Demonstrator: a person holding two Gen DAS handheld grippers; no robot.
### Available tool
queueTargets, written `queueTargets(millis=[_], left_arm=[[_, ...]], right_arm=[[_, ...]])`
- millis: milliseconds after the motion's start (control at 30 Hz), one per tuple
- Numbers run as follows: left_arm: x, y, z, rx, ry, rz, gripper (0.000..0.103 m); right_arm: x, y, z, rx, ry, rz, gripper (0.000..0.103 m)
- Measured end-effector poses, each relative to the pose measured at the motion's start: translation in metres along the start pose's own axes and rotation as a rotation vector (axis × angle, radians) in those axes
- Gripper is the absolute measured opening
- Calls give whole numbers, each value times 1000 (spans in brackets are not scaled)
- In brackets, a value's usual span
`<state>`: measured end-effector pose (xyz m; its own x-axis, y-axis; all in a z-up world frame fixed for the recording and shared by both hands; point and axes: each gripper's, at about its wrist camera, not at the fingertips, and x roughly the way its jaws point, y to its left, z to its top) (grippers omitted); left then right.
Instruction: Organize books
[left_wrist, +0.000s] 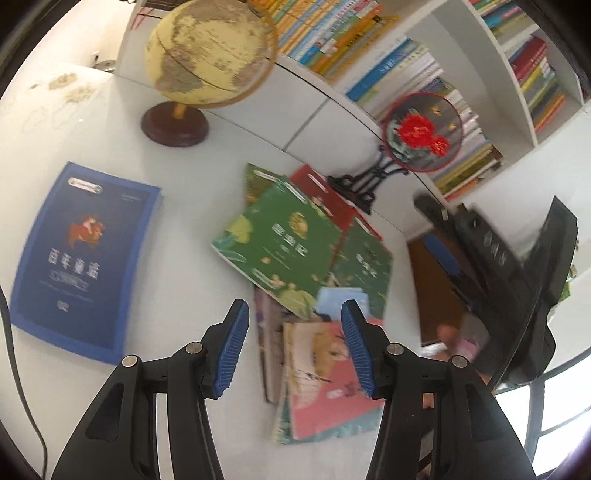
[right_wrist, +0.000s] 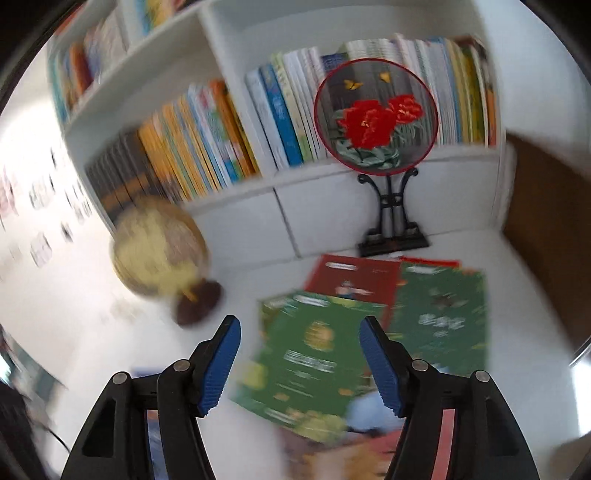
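A loose pile of books lies on the white table (left_wrist: 177, 369): a green book (left_wrist: 277, 240) on top, a second green one (left_wrist: 365, 269), a red one (left_wrist: 325, 195) behind, and a pink and yellow one (left_wrist: 325, 369) nearest me. A blue book (left_wrist: 81, 258) lies apart at the left. My left gripper (left_wrist: 295, 350) is open and empty, hovering over the pink book. My right gripper (right_wrist: 301, 365) is open and empty above the top green book (right_wrist: 310, 354); its body shows at the right of the left wrist view (left_wrist: 517, 280). The red book (right_wrist: 354, 277) and second green book (right_wrist: 443, 314) lie beyond.
A globe (left_wrist: 207, 55) on a brown base stands at the back left of the table. A round embroidered fan (left_wrist: 421, 133) on a black stand sits behind the pile. A white bookcase (right_wrist: 184, 81) full of upright books lines the back.
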<state>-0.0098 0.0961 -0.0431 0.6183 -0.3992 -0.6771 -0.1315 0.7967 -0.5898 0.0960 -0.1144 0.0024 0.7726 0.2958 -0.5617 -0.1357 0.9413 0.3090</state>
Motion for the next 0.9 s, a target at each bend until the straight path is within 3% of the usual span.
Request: queueTargets(millis=[133,200,267,333,400,467,633,733,900], left_arm=[[0,-7,-10,14,-4,33,50],[-4,-10,-10,70,-28,105,53],[-8,-13,-9,148,-68,190,62],[-13,-18,-5,228,-114,259,64],[-17,-22,-1,292,-140,296,65],[-18,-29,4,362,-149,326,73],[-18,-47,8,488,-180,352,79],[-10,-57,10,534,-167,321,82],[15,-70,8,619,-81,268,85]], right_arm=[[-8,8,-2,102,-79,179,68],[-17,9,-4,131,-110,266,68],[-30,2,-4,168,-134,322,68],[-41,-8,-4,197,-136,368,68],[-50,-16,-3,203,-123,377,69],[-64,-21,-3,180,-117,378,69],[-100,-32,-12,118,-119,340,79],[-114,-43,-22,130,-105,316,85],[-120,-65,-50,207,-43,266,85]])
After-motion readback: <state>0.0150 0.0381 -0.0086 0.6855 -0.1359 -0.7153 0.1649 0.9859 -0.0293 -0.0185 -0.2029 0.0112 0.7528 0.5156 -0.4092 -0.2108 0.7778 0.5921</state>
